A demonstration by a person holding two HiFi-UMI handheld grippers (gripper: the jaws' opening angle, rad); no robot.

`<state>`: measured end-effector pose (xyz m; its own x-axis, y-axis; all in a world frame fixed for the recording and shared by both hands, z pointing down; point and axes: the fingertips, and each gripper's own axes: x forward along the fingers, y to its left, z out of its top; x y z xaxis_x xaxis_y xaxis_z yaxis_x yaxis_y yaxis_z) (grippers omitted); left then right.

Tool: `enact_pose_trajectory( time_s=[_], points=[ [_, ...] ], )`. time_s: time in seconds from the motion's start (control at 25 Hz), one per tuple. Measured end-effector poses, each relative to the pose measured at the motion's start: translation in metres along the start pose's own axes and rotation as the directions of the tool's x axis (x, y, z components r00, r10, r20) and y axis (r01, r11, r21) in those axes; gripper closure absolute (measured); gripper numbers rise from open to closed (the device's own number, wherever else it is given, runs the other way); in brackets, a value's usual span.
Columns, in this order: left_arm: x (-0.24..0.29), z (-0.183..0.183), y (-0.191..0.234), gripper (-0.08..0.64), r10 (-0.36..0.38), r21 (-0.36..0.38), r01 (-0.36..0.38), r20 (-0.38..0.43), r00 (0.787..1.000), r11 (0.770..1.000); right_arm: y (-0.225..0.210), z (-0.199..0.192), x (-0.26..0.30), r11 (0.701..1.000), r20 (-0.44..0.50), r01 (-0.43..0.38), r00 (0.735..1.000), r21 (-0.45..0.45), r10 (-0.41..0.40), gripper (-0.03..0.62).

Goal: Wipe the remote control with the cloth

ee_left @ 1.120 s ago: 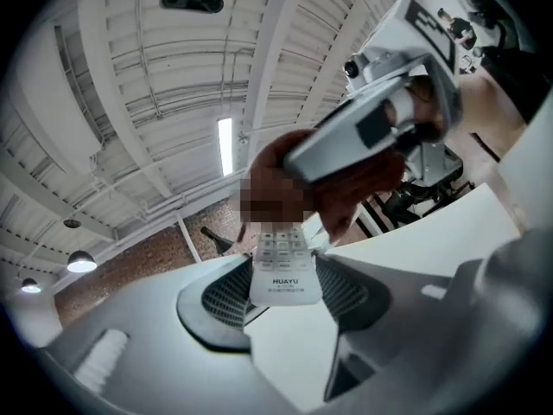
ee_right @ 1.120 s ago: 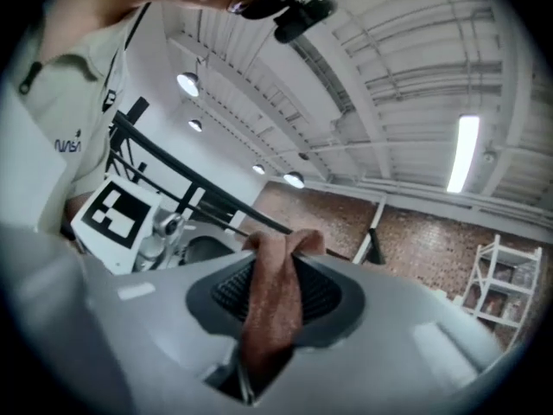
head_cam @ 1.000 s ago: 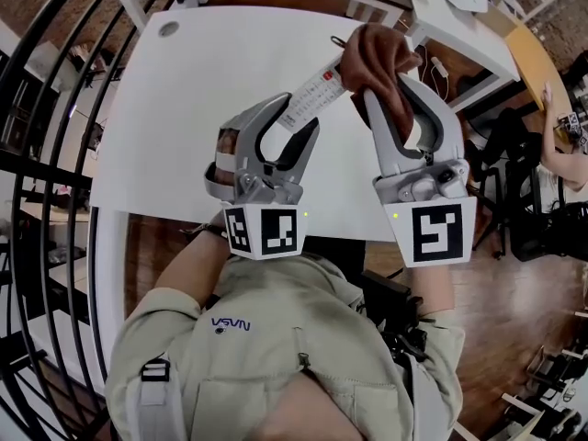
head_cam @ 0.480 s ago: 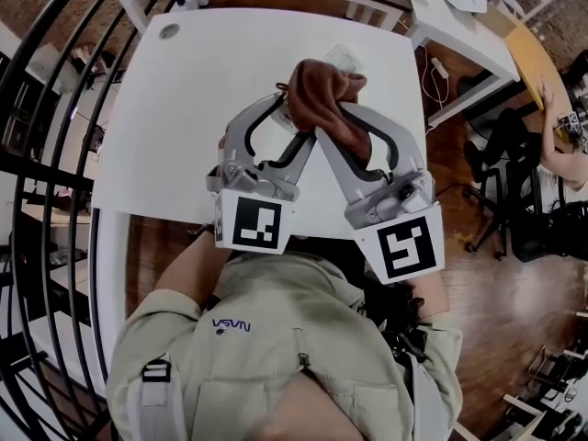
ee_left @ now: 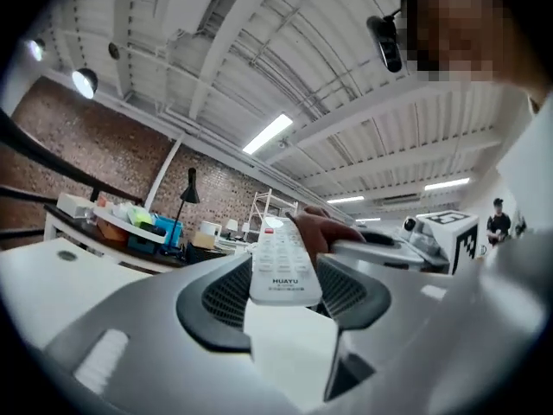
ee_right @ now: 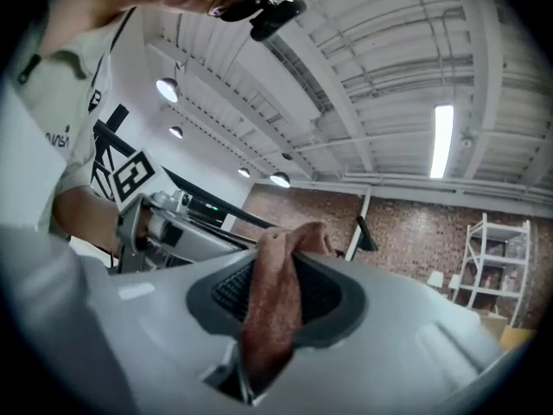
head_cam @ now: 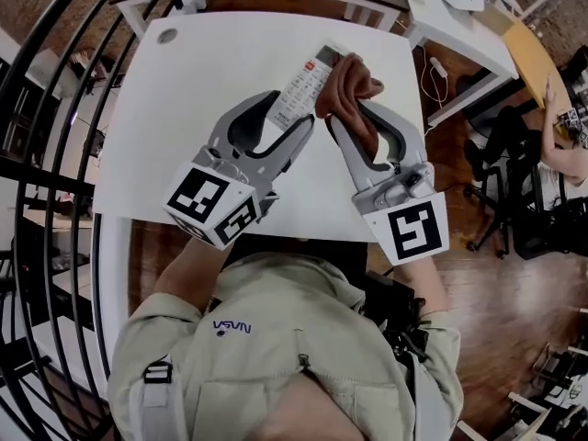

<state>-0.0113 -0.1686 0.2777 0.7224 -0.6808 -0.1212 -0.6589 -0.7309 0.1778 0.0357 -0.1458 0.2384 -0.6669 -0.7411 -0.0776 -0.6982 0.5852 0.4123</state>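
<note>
Remote control [head_cam: 299,85], clamped at its near end in the left hand-held gripper [head_cam: 292,110], is held clear of the white table [head_cam: 193,81] beneath it. Over the last second this gripper has rolled. The button face, covered by the cloth half a second ago, now shows upward. The right hand-held gripper [head_cam: 354,118] pinches the brown cloth [head_cam: 349,79], which has slid aside and touches the remote's far right edge. Judgement: one pass is finished, and the button face is presented for the next.
</note>
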Motion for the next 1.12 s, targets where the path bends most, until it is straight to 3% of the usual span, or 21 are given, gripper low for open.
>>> enact_pose_trajectory(
  time_s=[0.12, 0.2, 0.28, 0.4, 0.48, 0.6, 0.76, 0.96, 1.04, 1.12],
  points=[
    [-0.001, 0.001, 0.007, 0.321, -0.031, -0.163, 0.034, 0.024, 0.999, 0.986, 0.024, -0.002, -0.001, 0.994, 0.003, -0.104, 0.995, 0.037, 0.104, 0.499],
    [-0.002, 0.003, 0.008, 0.320, -0.049, -0.230, 0.057, 0.042, 0.998, 0.972, 0.024, -0.002, -0.004, 0.990, 0.009, -0.126, 0.992, 0.060, 0.126, 0.499],
    [-0.002, 0.006, 0.003, 0.319, -0.071, -0.254, 0.081, 0.050, 0.996, 0.964, 0.000, -0.001, -0.009, 0.997, 0.023, -0.051, 0.999, 0.065, 0.049, 0.499],
    [-0.002, 0.007, -0.013, 0.320, -0.130, -0.273, 0.139, 0.052, 0.990, 0.952, -0.057, -0.006, -0.015, 0.983, 0.045, 0.141, 0.988, 0.115, -0.147, 0.497],
    [-0.001, 0.006, -0.024, 0.321, -0.171, -0.299, 0.180, 0.054, 0.984, 0.937, -0.070, -0.010, -0.013, 0.975, 0.046, 0.169, 0.983, 0.145, -0.177, 0.497],
    [0.000, 0.007, -0.025, 0.320, -0.190, -0.354, 0.203, 0.073, 0.979, 0.913, -0.047, -0.016, -0.003, 0.986, 0.042, 0.090, 0.994, 0.142, -0.097, 0.497],
    [-0.001, 0.008, -0.014, 0.320, -0.161, -0.415, 0.187, 0.096, 0.982, 0.890, -0.011, -0.020, 0.002, 0.989, 0.042, -0.015, 0.999, 0.147, 0.009, 0.499],
    [-0.002, 0.018, -0.002, 0.321, -0.122, -0.476, 0.185, 0.161, 0.979, 0.860, 0.051, -0.014, 0.007, 0.967, 0.078, -0.218, 0.975, 0.129, 0.209, 0.499],
    [-0.003, 0.018, -0.002, 0.319, -0.126, -0.493, 0.193, 0.165, 0.978, 0.849, 0.043, -0.022, 0.007, 0.975, 0.046, -0.182, 0.983, 0.129, 0.178, 0.499],
    [-0.003, 0.015, -0.008, 0.320, -0.148, -0.509, 0.210, 0.159, 0.976, 0.835, 0.003, -0.031, 0.006, 0.990, 0.008, -0.045, 0.999, 0.137, 0.044, 0.499]
  ],
)
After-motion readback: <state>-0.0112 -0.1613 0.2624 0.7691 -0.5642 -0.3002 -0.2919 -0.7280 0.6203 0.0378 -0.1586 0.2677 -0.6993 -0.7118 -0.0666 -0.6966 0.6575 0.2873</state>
